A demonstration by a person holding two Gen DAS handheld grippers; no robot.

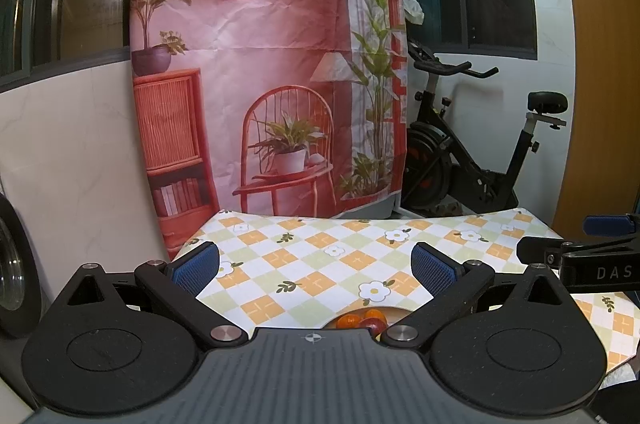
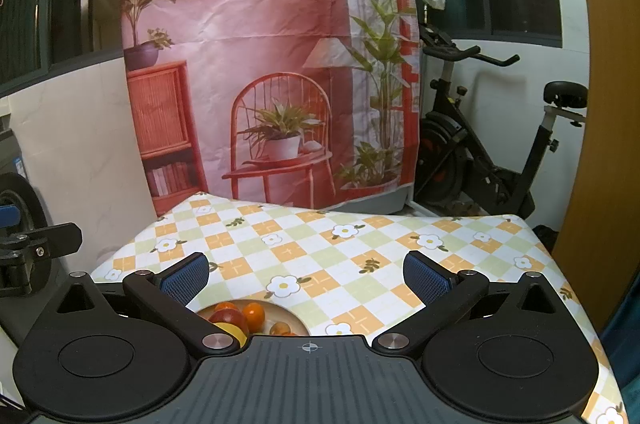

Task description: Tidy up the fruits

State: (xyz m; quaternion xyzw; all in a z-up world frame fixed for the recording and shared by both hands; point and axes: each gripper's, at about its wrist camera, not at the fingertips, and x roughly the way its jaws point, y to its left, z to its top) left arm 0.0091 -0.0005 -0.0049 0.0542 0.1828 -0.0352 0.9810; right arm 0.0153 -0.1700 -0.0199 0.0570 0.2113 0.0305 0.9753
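Left gripper point(image 1: 316, 270): we hold it level, jaws spread wide, blue pads point(image 1: 196, 270) bare. Right gripper point(image 2: 306, 278): same, jaws wide, nothing between. From left view, right gripper sits at 3 o'clock, side by side.

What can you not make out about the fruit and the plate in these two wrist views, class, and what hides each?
- Plate, right wrist view: near half hidden by the right gripper body.
- Fruits, right wrist view: several cut off by the gripper, so no full count; kinds uncertain.
- Left wrist view: only a sliver of plate and fruit shows above the left gripper body.
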